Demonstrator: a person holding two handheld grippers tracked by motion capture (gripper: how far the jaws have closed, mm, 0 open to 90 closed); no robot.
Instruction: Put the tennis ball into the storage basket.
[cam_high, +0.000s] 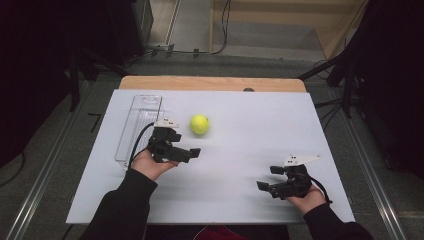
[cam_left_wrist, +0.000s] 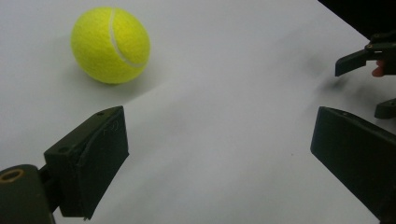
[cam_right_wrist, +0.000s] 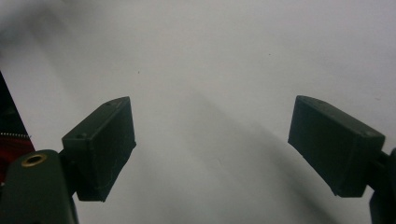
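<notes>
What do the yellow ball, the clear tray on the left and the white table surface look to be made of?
Ball: fuzzy yellow-green felt with a white curved seam, so probably a rubber-cored tennis ball.
Tray: clear rigid plastic, likely acrylic; the board shows through it and its edges catch light.
Table surface: smooth matte white board, perhaps laminate or plastic sheet, laid over a wooden top whose tan edge shows at the far side.

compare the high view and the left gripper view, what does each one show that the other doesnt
High view alone: the clear plastic tray lying left of the left gripper, the person's forearms and hands, the wooden table edge and the floor beyond.

Left gripper view alone: the ball's white seam, and a close look at the left gripper's jaws standing wide apart with bare surface between them.

Both: the yellow tennis ball resting free on the white table surface, and the right gripper, open.
</notes>
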